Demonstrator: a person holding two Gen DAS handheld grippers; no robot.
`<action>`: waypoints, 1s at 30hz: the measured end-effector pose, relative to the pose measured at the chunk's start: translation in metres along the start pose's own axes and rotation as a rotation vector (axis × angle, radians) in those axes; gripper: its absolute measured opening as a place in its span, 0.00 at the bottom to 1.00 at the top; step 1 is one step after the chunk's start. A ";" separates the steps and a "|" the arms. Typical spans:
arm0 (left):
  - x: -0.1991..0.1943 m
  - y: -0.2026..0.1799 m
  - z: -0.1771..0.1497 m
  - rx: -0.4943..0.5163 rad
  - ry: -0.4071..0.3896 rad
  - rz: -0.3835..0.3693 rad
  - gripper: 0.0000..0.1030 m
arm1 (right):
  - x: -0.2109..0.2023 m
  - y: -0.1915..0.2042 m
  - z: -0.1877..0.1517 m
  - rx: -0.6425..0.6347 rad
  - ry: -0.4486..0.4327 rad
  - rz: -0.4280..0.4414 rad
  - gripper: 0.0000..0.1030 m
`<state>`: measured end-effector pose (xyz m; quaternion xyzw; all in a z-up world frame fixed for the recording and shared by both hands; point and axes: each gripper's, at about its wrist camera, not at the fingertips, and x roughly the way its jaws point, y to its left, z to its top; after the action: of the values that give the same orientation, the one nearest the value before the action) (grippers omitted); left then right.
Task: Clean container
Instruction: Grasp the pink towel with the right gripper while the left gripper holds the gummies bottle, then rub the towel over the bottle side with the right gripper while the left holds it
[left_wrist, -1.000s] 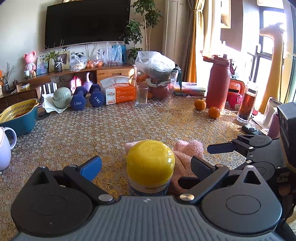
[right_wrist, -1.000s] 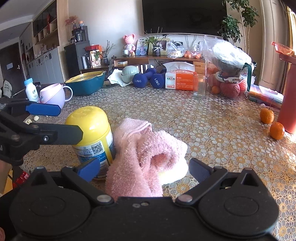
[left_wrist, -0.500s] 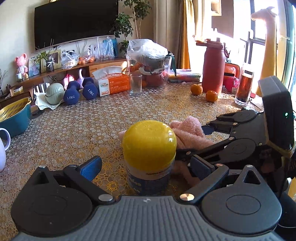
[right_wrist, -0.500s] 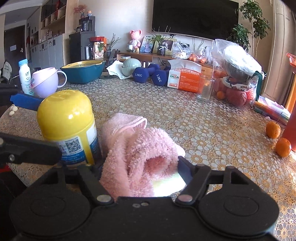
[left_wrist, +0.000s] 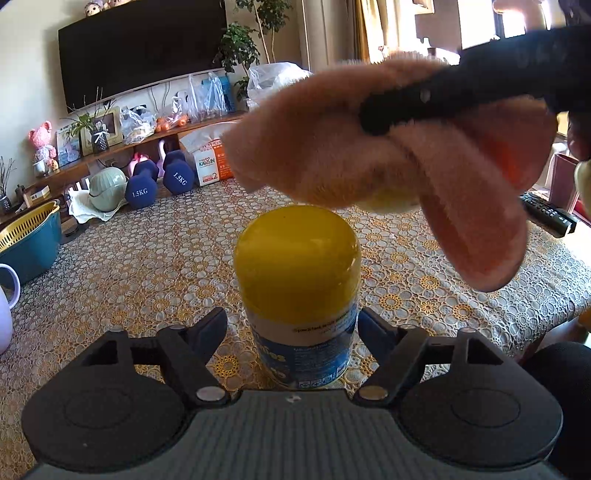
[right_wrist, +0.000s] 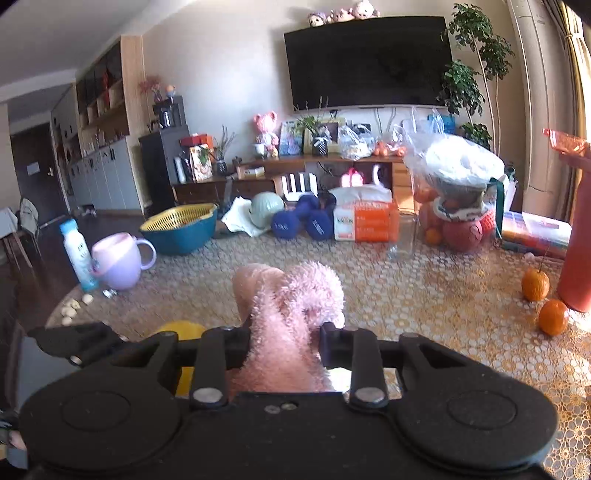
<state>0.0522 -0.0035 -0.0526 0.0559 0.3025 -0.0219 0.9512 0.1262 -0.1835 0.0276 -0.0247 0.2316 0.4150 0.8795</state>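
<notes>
A container with a yellow lid and a blue-white label stands upright on the lace-covered table. My left gripper is shut on its lower body, one finger on each side. A fluffy pink cloth hangs just above the lid, wrapped around a pale yellow pad. My right gripper is shut on the pink cloth, and one of its black fingers crosses the top right of the left wrist view. In the right wrist view only a sliver of the yellow lid shows below left.
At the far left are a teal basket, a purple mug and a white bottle. Dumbbells and a tissue box stand at the back. Two oranges and a red bottle are on the right, near a remote.
My left gripper has closed onto the container. My right gripper has shut on the pink cloth and lifted it off the table to above the lid.
</notes>
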 end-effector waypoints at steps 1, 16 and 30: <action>0.002 0.000 -0.001 0.002 0.001 -0.001 0.73 | -0.003 0.006 0.005 -0.009 -0.011 0.018 0.28; 0.007 -0.012 -0.001 0.056 -0.007 0.040 0.62 | 0.015 0.052 0.002 -0.214 0.001 0.005 0.29; 0.001 -0.026 0.004 0.130 -0.022 0.043 0.60 | 0.025 -0.001 -0.034 -0.148 0.123 -0.198 0.26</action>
<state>0.0540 -0.0300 -0.0522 0.1239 0.2885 -0.0217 0.9492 0.1276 -0.1747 -0.0139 -0.1378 0.2503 0.3396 0.8961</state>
